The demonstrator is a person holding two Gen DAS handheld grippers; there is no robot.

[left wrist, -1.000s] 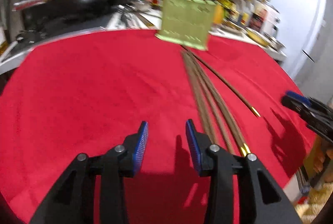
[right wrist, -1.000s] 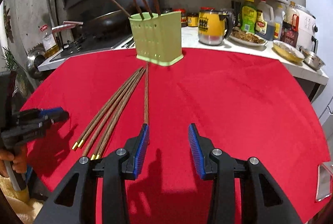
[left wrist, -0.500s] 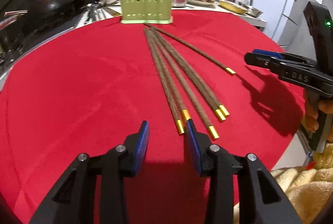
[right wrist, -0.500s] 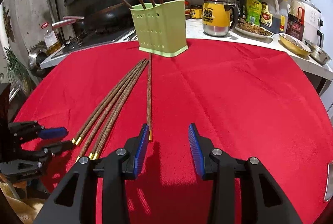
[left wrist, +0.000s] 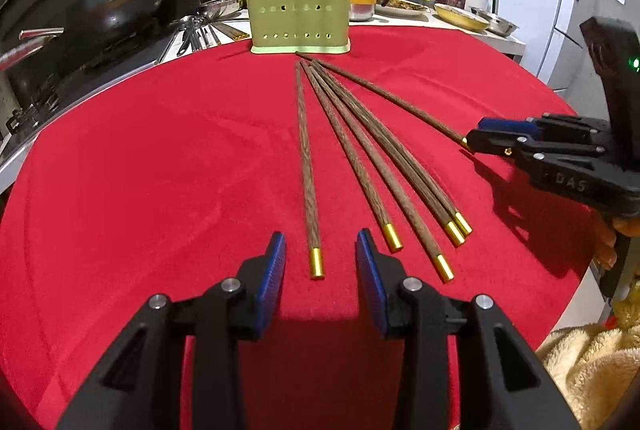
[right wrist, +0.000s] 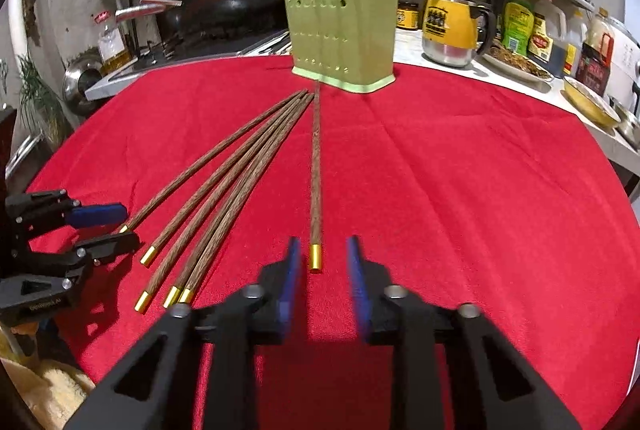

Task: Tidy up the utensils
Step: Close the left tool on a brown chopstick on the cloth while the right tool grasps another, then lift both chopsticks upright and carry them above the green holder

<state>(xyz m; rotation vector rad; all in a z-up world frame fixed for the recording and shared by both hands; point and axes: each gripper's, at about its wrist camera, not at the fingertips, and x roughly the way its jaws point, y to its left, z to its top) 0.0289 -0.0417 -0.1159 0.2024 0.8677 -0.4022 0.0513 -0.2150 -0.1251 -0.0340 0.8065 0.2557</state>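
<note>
**Risk: both grippers lined up on lone chopsticks, pinch could skid**

Right gripper point(right wrist: 322, 276) fingers have just been closing, still apart, the rightmost chopstick's point(right wrist: 315, 190) gold tip between them, untouched. Left gripper point(left wrist: 320, 270) fingers apart around the leftmost chopstick point(left wrist: 306, 166). All six lie flat on the red tabletop point(right wrist: 460, 190), tips near the green holder point(right wrist: 344, 38). Thin round sticks on cloth: an off-centre pinch may roll or flick one away.

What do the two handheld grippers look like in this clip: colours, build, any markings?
Both are alike: the left gripper and right gripper have black plastic linkage arms with silver pivot pins and blue ribbed pads. The right one's body shows raised lettering and a green light. No cables or sleeves show.
</note>
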